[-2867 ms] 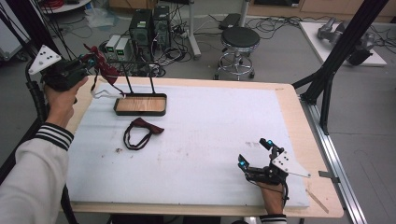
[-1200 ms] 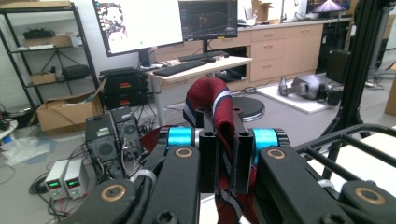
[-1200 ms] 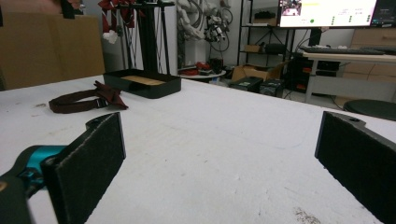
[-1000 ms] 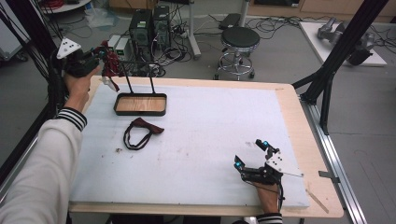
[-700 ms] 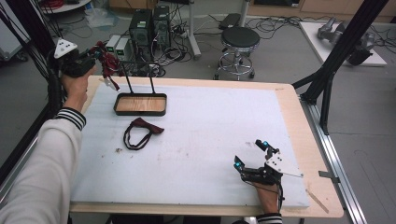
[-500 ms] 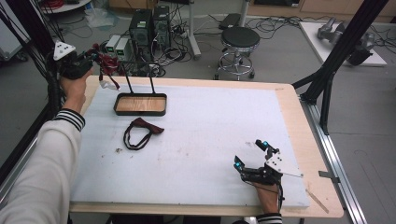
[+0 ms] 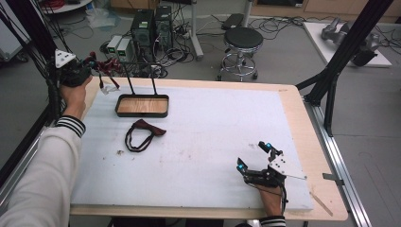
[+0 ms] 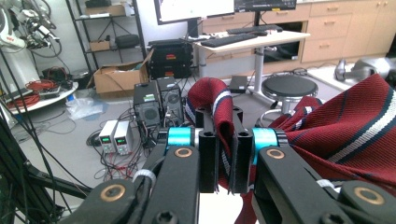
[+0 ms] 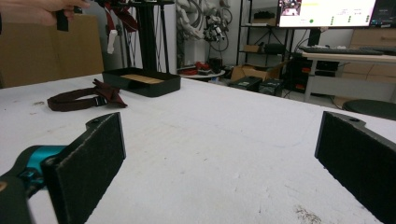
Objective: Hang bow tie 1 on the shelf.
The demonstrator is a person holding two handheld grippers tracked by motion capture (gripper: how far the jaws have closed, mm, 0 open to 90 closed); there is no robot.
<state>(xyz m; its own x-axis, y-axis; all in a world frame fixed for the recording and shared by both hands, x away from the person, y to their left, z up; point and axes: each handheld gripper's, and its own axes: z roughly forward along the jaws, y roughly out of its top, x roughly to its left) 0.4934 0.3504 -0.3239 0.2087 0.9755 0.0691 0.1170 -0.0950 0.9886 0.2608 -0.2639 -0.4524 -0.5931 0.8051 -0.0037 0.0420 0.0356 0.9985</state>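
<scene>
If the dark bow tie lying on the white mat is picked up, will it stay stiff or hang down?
The bow tie would probably hang limp: its strap lies in a loose loop. It looks light and thin. The striped tie in the left gripper already folds and drapes.

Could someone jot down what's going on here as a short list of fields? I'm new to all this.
Setting: white foam-covered table in a lab
Left tongs: shut on a dark red striped necktie, held up by the table's far left corner
Right tongs: open, holding nothing, low over the table's near right part
Black stand with wooden tray base: far left of the table, two upright rods
Dark red bow tie with black strap: lying flat just in front of the stand, untouched
Likely aim: hanging the necktie on the stand, judging by where it is held
</scene>
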